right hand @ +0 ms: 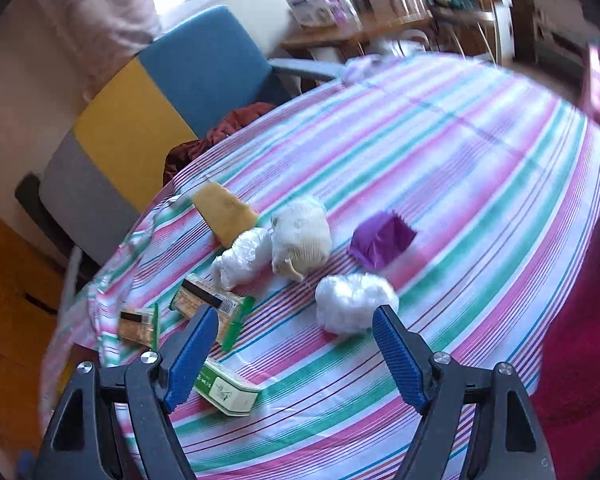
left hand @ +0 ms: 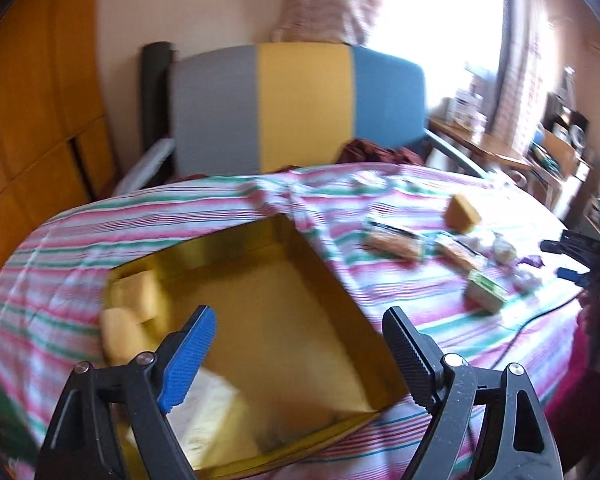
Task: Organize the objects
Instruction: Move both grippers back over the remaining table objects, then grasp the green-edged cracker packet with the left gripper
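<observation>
**Sorting under way on a striped table**

A striped cloth covers the table (right hand: pixel 440 168), its right half bare and free for moving. The yellow box (left hand: pixel 284 304) sits open near the left edge, a few pale packets already in one corner. Loose items cluster mid-table: a white wrapped bundle (right hand: pixel 354 306), a purple packet (right hand: pixel 380 242), a green carton (right hand: pixel 226 392). The left tool (left hand: pixel 300 356) hangs open and empty above the box; the right tool (right hand: pixel 290 354) gapes empty over the items. Blur suggests haste, which could mean a crushed bundle or a carton knocked off the nearby edge.
</observation>
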`<state>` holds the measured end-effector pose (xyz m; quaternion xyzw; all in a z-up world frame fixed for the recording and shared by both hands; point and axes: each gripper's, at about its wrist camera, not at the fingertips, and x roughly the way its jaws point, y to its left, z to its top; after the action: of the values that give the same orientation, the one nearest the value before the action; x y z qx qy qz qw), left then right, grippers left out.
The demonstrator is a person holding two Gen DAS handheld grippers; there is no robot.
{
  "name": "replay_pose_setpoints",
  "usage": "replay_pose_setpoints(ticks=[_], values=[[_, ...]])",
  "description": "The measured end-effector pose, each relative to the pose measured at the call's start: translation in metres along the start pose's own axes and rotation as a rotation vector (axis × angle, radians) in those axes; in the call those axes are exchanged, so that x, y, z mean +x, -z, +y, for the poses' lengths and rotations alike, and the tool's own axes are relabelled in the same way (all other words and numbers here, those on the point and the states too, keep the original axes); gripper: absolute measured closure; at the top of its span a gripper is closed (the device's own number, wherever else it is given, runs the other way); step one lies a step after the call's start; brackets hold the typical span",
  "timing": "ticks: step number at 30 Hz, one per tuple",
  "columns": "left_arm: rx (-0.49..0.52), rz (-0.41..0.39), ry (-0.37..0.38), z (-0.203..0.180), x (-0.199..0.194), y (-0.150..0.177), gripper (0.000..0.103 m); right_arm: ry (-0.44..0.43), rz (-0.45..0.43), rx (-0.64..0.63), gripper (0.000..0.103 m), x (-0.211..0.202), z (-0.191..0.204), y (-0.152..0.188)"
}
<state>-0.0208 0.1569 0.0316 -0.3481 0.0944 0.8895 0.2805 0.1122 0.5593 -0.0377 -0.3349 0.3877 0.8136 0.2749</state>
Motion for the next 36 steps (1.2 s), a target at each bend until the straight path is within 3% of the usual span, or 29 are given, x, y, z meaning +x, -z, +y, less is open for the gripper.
replay_pose_setpoints(ticks=[12, 16, 19, 28, 36], values=[[0.031, 0.145, 0.192, -0.082, 0.053, -0.035, 0.017, -0.096, 0.033, 0.106, 0.022, 0.005, -0.018, -0.002], [-0.050, 0.233, 0.258, -0.096, 0.084, -0.051, 0.017, -0.114, 0.036, 0.109, 0.022, 0.004, -0.018, -0.003], [-0.128, 0.288, 0.268, -0.104, 0.112, -0.064, 0.016, -0.126, 0.030, 0.099, 0.022, 0.002, -0.016, -0.004], [-0.387, 0.457, 0.204, -0.109, 0.214, -0.081, 0.014, -0.162, 0.036, 0.108, 0.021, 0.001, -0.017, -0.005], [-0.459, 0.474, 0.073, -0.106, 0.266, -0.089, 0.014, -0.207, 0.069, 0.091, 0.021, 0.006, -0.013, -0.004]])
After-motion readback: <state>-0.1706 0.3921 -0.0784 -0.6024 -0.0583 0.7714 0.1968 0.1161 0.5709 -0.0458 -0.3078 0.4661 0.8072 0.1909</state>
